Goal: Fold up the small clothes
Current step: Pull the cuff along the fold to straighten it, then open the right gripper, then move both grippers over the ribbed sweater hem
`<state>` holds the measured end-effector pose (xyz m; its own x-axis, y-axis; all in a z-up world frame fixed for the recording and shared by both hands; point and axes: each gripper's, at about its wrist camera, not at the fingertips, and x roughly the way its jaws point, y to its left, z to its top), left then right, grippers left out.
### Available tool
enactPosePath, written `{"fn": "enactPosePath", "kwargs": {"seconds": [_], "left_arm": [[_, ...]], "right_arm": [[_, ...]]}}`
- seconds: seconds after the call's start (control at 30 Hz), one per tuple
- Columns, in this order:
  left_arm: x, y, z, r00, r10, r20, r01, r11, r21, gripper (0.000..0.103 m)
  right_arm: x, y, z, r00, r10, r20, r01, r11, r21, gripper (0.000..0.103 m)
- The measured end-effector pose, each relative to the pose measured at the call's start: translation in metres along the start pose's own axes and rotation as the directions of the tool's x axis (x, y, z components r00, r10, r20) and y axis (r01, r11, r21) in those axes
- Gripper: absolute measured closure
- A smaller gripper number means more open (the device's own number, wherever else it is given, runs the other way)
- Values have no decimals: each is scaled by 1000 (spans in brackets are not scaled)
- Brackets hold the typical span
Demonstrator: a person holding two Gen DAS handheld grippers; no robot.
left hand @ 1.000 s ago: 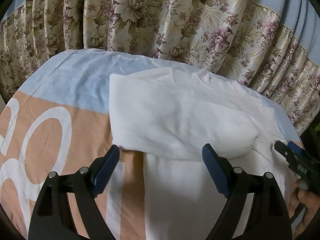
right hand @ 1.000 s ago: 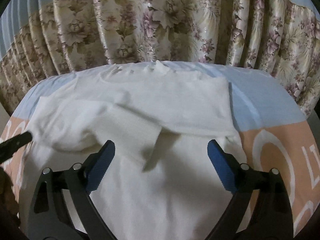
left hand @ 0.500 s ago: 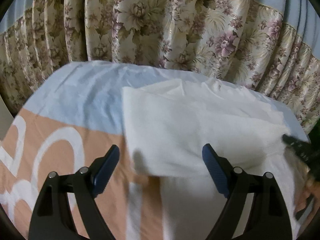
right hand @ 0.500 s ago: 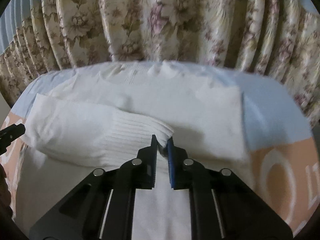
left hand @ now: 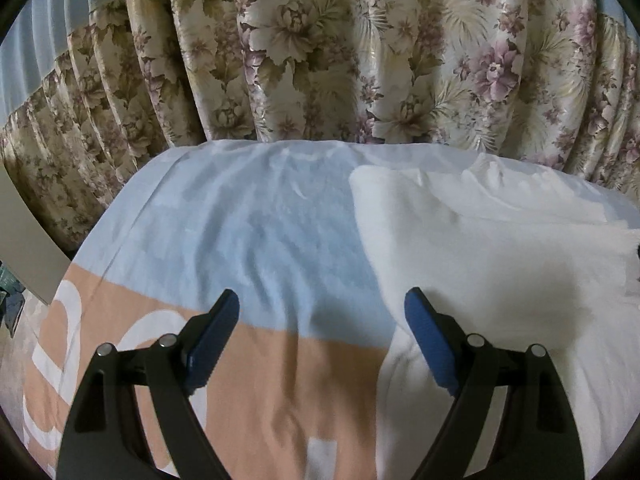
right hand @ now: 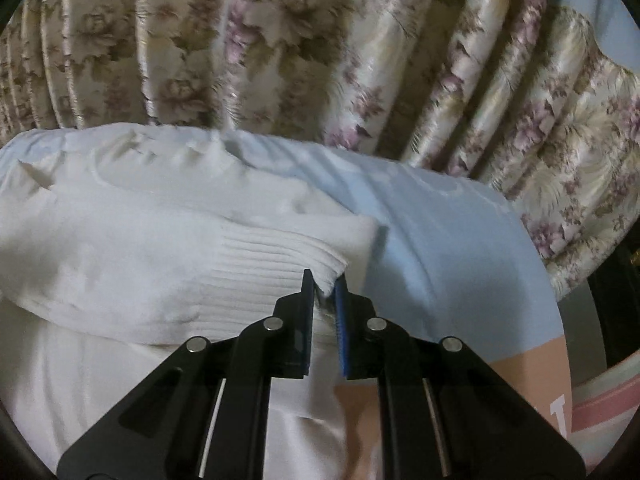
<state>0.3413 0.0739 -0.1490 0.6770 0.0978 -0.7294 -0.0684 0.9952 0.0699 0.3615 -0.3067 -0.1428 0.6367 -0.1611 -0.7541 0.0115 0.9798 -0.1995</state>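
Since a second ago, the right gripper has been closed and swung rightward, and the left gripper has been drawn away leftward off the garment. Nearest the right wrist camera, the black tongs with blue pads are seen pinched narrowly on the ribbed cuff of the white knitted long-sleeved top, the cuff's corner caught between the two pads. The sleeve is carried across the chest of the top, towards its right edge, so the sleeve fold is judged to be the step in hand.

Nearest the left wrist camera, the left tongs are held wide apart and grip nothing; the right pad lies over the edge of the top, while the left pad hangs over the peach, white and pale blue printed bed sheet. The top is spread flat on this sheet, its neckline towards the far end.

Beyond the bed, the cream floral pleated curtain is seen across the whole background.

Next, it is judged that the cuff should be laid down flat within the outline of the body and then released, with the sleeve kept unwrinkled. After that, a bottom-to-top fold would probably be called for.
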Motion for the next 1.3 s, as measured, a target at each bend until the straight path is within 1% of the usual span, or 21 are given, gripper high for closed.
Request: {"fn": "enactPosePath", "kwargs": {"seconds": [0.1,0.13,0.17,0.2,0.23,0.4,0.53,0.6,0.63,0.67,0.83,0.9,1.1,1.2,1.3], "left_arm": [[13,-7,3,999,40,-31,-39,999,36,18],[18,-9,3,997,69,-40,-66,996,59,18],[20,-9,3,996,81,-41,-78,995,66,17],[22,-9,2,994,98,-42,-95,993,73,17],[24,-8,1,993,106,-47,-102,992,76,17],[25,-1,-7,994,96,-44,-92,993,80,17],[23,5,-17,994,97,-44,-91,990,109,17],[19,7,-22,995,94,-34,-89,989,122,17],[15,9,-25,996,83,-29,-79,989,125,17],[10,10,-27,997,71,-20,-68,990,124,17],[-24,20,-36,1000,14,28,-17,994,108,17],[-38,22,-41,999,6,43,-10,994,105,17],[-87,26,-70,997,-32,75,28,998,48,17],[-113,27,-90,995,-47,83,46,999,16,17],[-141,28,-114,994,-56,91,57,998,-14,17]], "right_arm": [[10,-5,-10,999,-10,-46,11,1000,5,90],[12,-8,-13,999,-21,-50,21,1000,6,90],[14,-10,-16,998,-28,-49,29,1000,12,84],[14,-12,-18,998,-35,-47,36,999,18,75],[14,-15,-20,998,-36,-43,37,999,27,73],[11,-17,-22,999,-27,-45,28,999,24,71],[4,-22,-23,999,-9,-37,11,998,63,67],[-5,-22,-26,1000,3,-23,-2,997,74,58],[-10,-23,-29,1000,14,-15,-13,997,76,56],[-16,-23,-32,1000,25,-6,-25,997,78,49],[-58,-29,-55,997,68,46,-72,993,97,44],[-74,-31,-66,995,73,66,-79,991,108,40],[-118,-30,-105,990,103,100,-116,985,129,37],[-139,-29,-127,987,116,111,-131,981,141,36],[-157,-24,-149,985,122,121,-137,982,128,35]]}}
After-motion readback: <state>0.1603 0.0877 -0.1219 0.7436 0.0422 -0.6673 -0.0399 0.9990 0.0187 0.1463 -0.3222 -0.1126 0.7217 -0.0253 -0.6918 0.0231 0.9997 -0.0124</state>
